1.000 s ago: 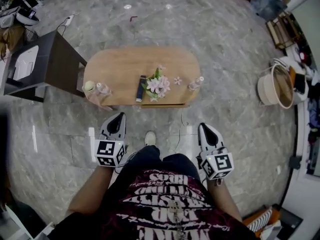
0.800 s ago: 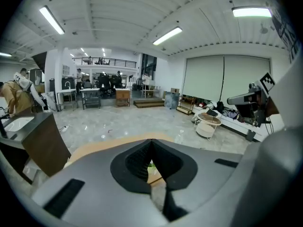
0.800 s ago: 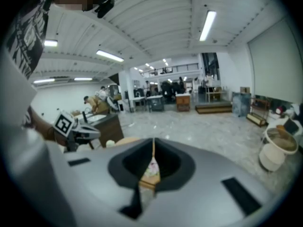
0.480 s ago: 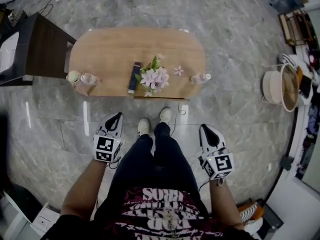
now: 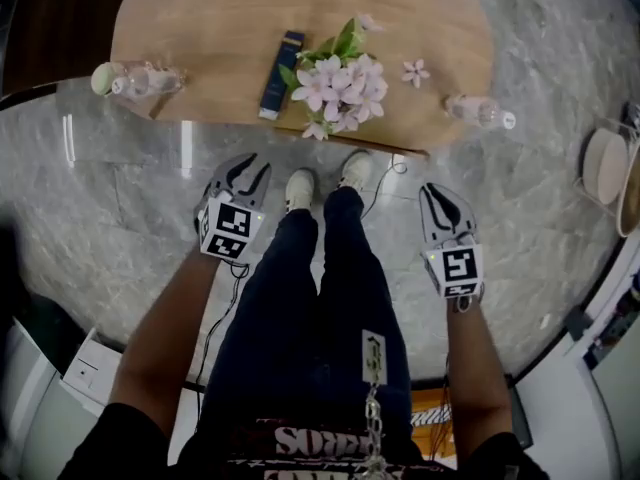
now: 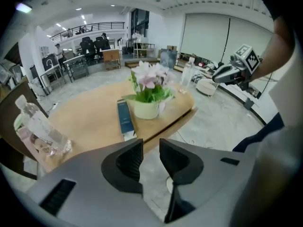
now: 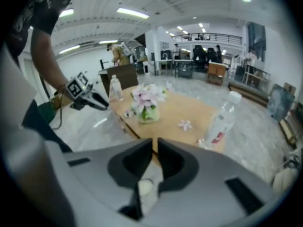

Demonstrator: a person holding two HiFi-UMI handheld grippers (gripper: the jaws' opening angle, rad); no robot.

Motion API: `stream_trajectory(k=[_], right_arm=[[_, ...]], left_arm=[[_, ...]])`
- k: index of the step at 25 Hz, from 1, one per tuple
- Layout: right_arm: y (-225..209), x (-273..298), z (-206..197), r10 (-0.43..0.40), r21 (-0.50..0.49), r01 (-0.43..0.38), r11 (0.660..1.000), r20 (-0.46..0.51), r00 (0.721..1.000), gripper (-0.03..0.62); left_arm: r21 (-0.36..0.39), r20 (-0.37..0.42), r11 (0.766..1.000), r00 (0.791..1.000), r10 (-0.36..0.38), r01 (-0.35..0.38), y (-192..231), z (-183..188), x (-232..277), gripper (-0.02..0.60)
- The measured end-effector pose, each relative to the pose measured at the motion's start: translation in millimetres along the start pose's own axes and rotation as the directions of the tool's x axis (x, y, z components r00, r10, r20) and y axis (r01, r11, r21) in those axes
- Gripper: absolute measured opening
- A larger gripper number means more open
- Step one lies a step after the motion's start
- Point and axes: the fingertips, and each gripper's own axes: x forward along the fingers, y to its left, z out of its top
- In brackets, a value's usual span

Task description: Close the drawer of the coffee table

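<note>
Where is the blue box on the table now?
In the head view, the blue box lies on the table, just left of the flowers.

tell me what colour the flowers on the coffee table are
The flowers are pale pink. They show best in the head view.

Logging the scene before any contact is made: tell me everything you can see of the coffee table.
The coffee table has an oval top of light wood-look board and stands on a grey marbled floor. On it are a pot of pink flowers, a dark blue box lying flat beside it, a loose blossom, a clear bottle near the left end and a second bottle near the right. Under the near edge a wooden panel juts out, probably the open drawer. Its legs are hidden.
</note>
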Motion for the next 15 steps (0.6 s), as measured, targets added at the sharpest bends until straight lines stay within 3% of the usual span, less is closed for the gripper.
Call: stream_trajectory(k=[4, 6, 8, 12, 15], right_arm=[[-19, 50, -62, 0.036, -0.110, -0.047, 0.993, -0.098, 0.995, 0.057], [-33, 69, -99, 0.041, -0.128, -0.064, 0.990, -0.177, 0.983, 0.176], [-46, 86, -130, 0.030, -0.173, -0.074, 0.982, -0.245, 0.969, 0.192], [-67, 117, -172, 0.002, -0.321, -0.120, 0.940, -0.348, 0.938, 0.213], [-72, 136, -183, -0.009, -0.413, -0.158, 0.897, -0.373, 0.928, 0.216]], left_arm=[[-0.048, -0.061, 0.998, 0.998, 0.031, -0.034, 5, -40, 56, 0.147], [-0.081, -0.088, 0.996, 0.996, 0.029, -0.036, 5, -54, 78, 0.187], [-0.073, -0.109, 0.997, 0.994, 0.020, -0.028, 3, -64, 95, 0.205], [-0.024, -0.140, 0.999, 0.989, 0.038, -0.042, 9, -74, 121, 0.229], [-0.014, -0.135, 0.998, 0.989, 0.064, -0.066, 17, -70, 134, 0.236]])
